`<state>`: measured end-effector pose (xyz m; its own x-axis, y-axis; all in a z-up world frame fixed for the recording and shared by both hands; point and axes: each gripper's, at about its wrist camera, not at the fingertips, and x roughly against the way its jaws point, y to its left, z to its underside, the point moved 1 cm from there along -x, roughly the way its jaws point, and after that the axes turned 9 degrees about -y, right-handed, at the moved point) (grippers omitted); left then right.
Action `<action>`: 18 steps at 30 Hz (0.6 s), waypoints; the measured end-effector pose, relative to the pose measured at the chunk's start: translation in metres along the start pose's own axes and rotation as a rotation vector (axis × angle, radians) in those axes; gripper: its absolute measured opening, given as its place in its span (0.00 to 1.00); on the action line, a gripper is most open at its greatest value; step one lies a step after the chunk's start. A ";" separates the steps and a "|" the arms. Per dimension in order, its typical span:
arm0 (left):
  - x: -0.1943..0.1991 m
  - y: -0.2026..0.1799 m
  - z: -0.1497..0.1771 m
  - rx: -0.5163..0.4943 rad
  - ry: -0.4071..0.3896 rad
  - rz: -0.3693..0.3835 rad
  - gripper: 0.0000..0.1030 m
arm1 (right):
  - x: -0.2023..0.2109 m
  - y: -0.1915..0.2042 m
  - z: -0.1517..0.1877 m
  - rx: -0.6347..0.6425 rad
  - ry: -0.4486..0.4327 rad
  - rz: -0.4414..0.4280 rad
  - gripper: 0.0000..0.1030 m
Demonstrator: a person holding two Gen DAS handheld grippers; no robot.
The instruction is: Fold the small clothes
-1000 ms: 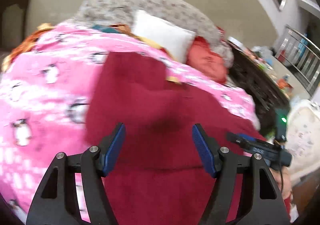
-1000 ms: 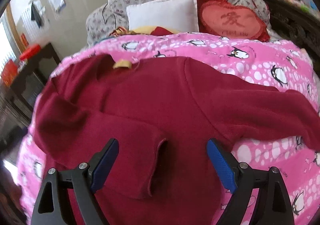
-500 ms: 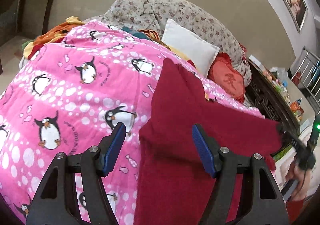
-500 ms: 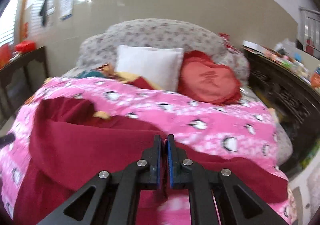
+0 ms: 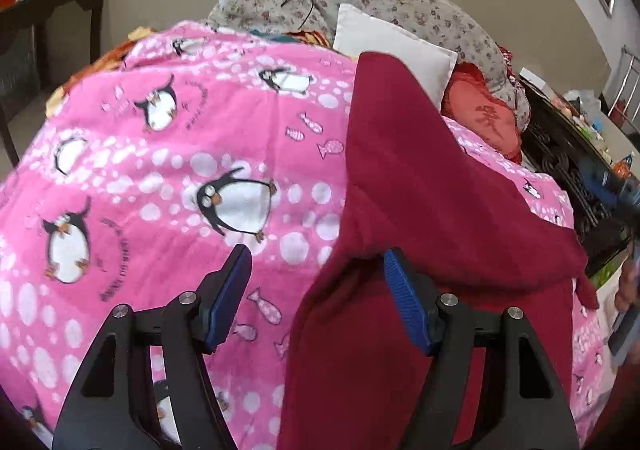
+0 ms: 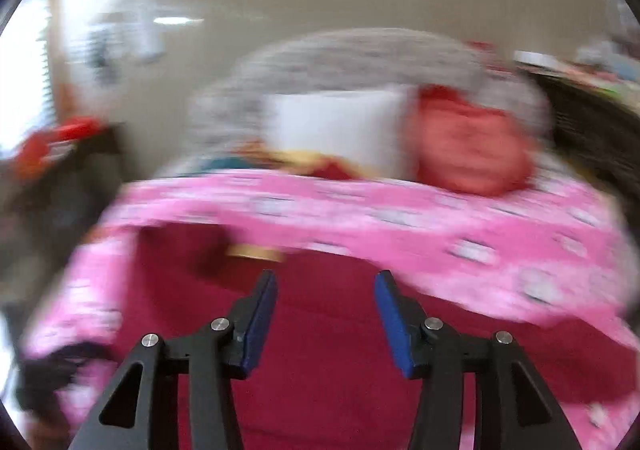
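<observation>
Here the fold of the dark red garment (image 5: 420,209) seems half done: one side lies doubled over on the pink penguin blanket (image 5: 180,169). The left tongs (image 5: 316,290) stand released, the soft fleecy edge between the jaws, untouched. The right tongs (image 6: 326,314), blurred, have just been opening above the cloth, holding nothing. Next, probably, the left tongs must close on that edge.

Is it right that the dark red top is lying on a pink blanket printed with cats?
Not quite: the pink blanket under the dark red top is printed with penguins, not cats. The left wrist view shows them clearly.
</observation>
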<state>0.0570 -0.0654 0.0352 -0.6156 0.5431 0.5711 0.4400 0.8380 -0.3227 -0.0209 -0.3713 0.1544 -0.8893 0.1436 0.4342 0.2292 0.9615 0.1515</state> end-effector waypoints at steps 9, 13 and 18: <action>-0.015 0.008 0.013 0.001 0.028 0.032 0.67 | -0.135 0.147 -0.008 0.263 0.165 -0.285 0.47; -0.012 0.017 0.010 0.026 0.018 0.068 0.67 | -0.172 0.173 0.002 0.322 0.232 -0.344 0.06; -0.004 0.029 0.007 0.063 0.000 0.066 0.67 | -0.173 0.226 0.009 0.449 0.171 -0.434 0.05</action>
<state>0.0677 -0.0432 0.0186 -0.5868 0.5973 0.5468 0.4376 0.8020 -0.4065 0.1812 -0.1767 0.1055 -0.7797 -0.2841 0.5581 -0.3579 0.9334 -0.0249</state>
